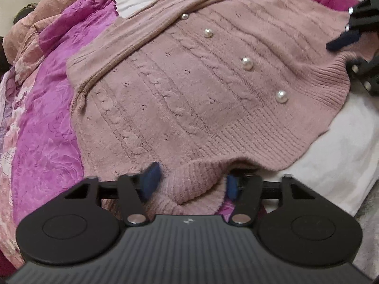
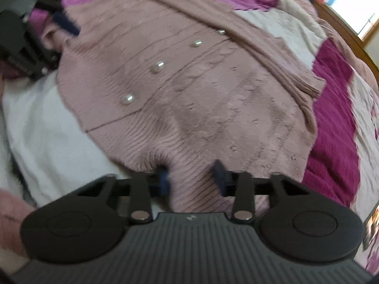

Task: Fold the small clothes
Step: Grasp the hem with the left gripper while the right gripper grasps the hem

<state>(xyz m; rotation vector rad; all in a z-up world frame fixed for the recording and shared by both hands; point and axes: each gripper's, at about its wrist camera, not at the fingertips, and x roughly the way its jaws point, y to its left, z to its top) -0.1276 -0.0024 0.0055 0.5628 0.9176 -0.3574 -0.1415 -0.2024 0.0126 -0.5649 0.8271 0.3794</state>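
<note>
- Holding the ribbed hem of the pink knit cardigan (image 1: 189, 90), the left gripper (image 1: 191, 184) has a bunch of the hem between its blue pads (image 1: 150, 182), with the jaws closed in on the cloth.
- The right gripper (image 2: 193, 177) does the same at another spot on the hem, with a fold of knit pinched between its two fingers.
- Each gripper can be seen at the far edge of the other's view, so they sit at two ends of the bottom edge.
- The cardigan lies flat on a purple and pink quilt (image 1: 47, 142), partly over a white patch (image 1: 343, 156), with its pearl buttons (image 1: 247, 63) in a row and one sleeve (image 1: 142, 35) laid across the top.
- This looks like the start of a fold: both bottom corners are caught.
- Next, both grippers should lift together and carry the hem up toward the neck, staying level so the knit does not bunch or slip.
</note>
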